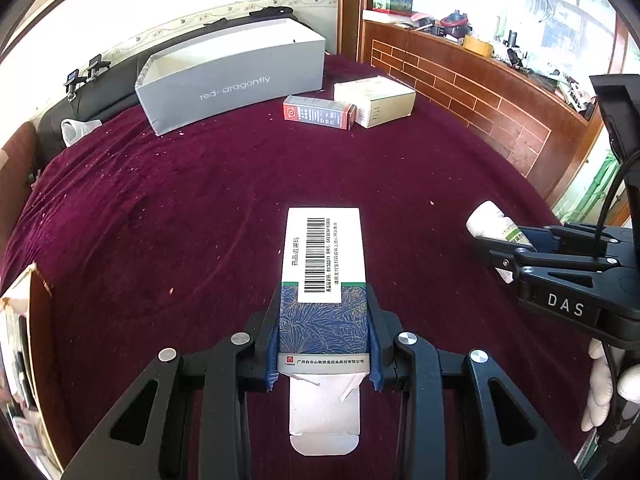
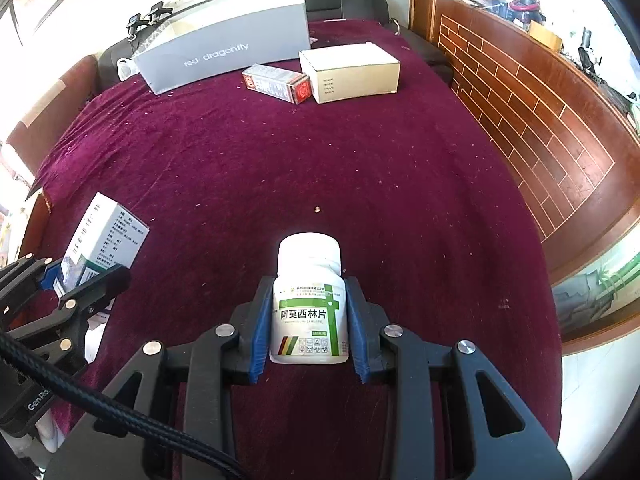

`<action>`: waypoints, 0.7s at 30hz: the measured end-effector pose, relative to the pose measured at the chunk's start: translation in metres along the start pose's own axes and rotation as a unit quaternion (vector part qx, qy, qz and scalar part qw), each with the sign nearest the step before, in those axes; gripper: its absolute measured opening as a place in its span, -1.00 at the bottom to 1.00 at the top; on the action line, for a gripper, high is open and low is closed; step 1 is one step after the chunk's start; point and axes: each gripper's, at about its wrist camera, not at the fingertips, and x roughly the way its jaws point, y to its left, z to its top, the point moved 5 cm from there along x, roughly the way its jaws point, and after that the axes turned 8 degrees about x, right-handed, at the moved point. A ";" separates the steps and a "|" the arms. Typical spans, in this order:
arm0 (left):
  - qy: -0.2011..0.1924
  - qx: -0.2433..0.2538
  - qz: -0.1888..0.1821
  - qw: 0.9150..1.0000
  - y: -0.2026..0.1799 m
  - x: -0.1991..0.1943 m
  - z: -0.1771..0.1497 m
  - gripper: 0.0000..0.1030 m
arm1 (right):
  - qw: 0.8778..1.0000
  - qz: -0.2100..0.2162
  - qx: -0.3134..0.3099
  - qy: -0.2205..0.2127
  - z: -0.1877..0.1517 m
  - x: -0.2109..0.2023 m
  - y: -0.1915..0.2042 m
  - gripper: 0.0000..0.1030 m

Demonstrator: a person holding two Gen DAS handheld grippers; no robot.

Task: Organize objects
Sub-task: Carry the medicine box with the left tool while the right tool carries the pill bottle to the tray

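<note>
Both tools are loaded: the left gripper (image 1: 324, 320) is clamped on a medicine carton (image 1: 323, 276), its long axis running straight ahead, and the right gripper (image 2: 306, 316) is clamped on a white pill bottle (image 2: 308, 300), cap forward. The open grey shoebox (image 1: 236, 88) lies at about eleven o'clock from each, across the maroon cloth (image 1: 180, 200). The left looks nearer to it.

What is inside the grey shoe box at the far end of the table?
The grey shoe box is open on top; only bare pale inner walls show. Its front wall hides the floor and any contents in both views.
</note>
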 end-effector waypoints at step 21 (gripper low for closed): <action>-0.065 -0.078 0.009 0.995 0.083 -0.114 -0.077 -0.43 | 0.995 0.041 -0.082 -0.036 -0.026 -0.064 0.118 -0.39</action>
